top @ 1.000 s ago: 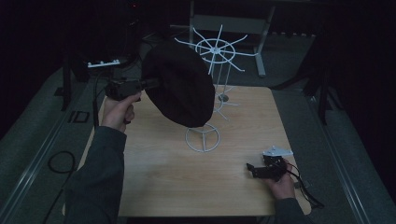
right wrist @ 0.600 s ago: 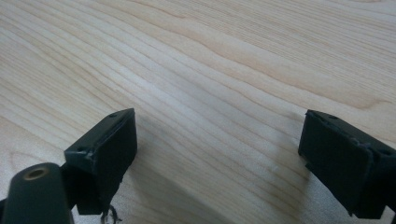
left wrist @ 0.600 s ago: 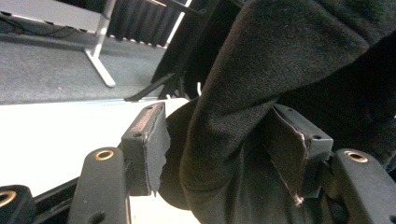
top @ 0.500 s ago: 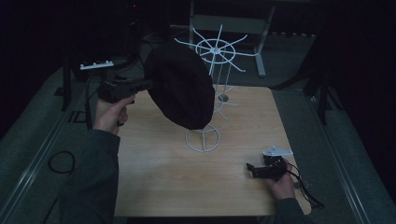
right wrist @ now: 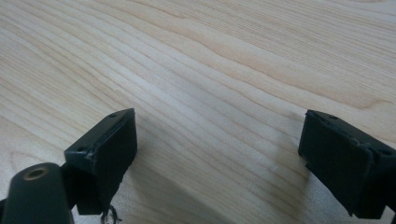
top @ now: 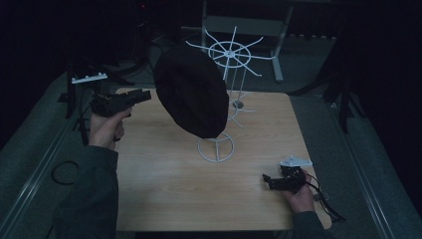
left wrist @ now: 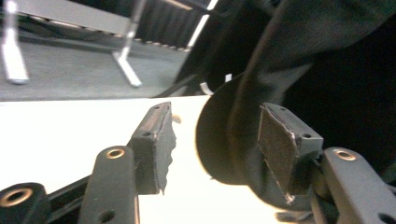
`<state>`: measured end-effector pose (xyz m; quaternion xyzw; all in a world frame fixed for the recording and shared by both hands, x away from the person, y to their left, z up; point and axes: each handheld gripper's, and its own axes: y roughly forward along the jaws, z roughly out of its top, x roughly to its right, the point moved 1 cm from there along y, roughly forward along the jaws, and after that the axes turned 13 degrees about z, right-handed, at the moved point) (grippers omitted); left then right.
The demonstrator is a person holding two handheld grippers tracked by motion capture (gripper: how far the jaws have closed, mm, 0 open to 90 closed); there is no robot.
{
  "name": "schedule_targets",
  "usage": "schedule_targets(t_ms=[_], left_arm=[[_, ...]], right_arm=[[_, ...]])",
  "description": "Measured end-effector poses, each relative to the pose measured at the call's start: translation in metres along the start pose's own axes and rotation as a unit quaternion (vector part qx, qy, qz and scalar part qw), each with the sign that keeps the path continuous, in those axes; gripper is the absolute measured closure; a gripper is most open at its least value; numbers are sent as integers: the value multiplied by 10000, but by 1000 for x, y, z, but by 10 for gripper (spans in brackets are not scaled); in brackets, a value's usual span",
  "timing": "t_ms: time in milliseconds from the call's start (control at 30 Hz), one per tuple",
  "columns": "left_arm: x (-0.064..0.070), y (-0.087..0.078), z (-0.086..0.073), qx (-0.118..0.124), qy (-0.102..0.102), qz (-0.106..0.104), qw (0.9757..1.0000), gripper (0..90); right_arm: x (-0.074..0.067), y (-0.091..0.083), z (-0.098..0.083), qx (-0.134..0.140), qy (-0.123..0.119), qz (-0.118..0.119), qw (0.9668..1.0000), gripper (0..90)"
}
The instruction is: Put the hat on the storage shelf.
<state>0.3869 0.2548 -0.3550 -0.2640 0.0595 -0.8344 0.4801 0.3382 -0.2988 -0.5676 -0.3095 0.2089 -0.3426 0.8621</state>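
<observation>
In the near right corner of the pale wood worktop (top: 164,179), the right claw (top: 271,182) rested low in the person's hand, its jaws wide apart over bare wood and holding nothing. Farther back on the left, the left claw (top: 144,94) was held level and pointed right toward a black hat (top: 191,97), which hung tilted on a white wire stand (top: 217,148) near the worktop's middle. The left claw was by far the nearer. Its jaws had just been closing yet stood apart, and the hat's brim (left wrist: 219,135) lay between them, with the near pad (left wrist: 275,140) just beside the cloth. Beyond lay grey floor, a metal frame and dark curtains.
</observation>
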Motion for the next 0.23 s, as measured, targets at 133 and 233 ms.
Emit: schedule_targets(t_ms=[133,233], left_arm=[[-1,-3,-3,-60,124,368,9992,510],[0,-4,-4,-106,210,556,9982,514]], right_arm=[[0,0,0,-1,1,0,10000,114],[0,0,0,0,0,0,10000,114]])
